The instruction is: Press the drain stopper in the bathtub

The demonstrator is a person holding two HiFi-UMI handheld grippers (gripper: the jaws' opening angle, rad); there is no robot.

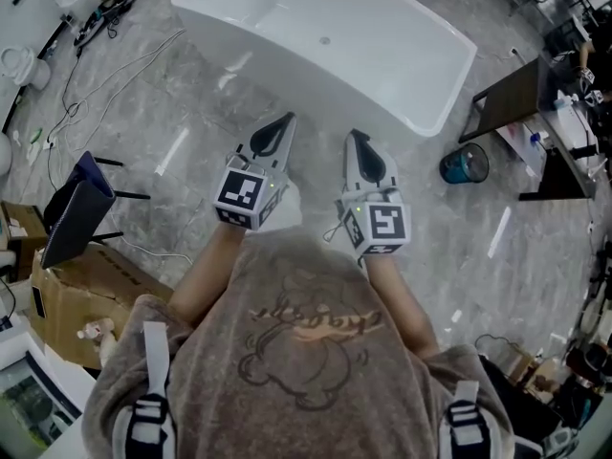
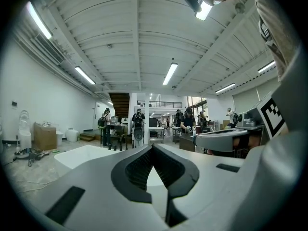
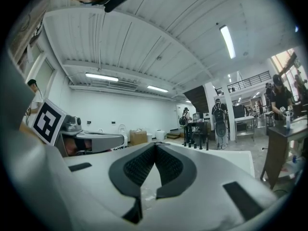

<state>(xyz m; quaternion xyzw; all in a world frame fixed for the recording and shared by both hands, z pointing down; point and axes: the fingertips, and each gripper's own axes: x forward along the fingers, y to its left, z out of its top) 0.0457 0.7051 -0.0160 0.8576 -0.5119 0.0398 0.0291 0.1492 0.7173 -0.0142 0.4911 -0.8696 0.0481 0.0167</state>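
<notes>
Facing the bathtub [image 1: 402,60], left gripper [image 1: 285,122] and right gripper [image 1: 356,140] show jaws closed, empty; the drain stopper [image 1: 325,39], probably that small speck, looks stiff: press its centre.

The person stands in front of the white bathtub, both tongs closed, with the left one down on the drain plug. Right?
Not quite. The head view shows the left tongs held outside the bathtub, short of its near rim, not on the drain plug. Both the left and the right tongs are closed, as you said.
</notes>
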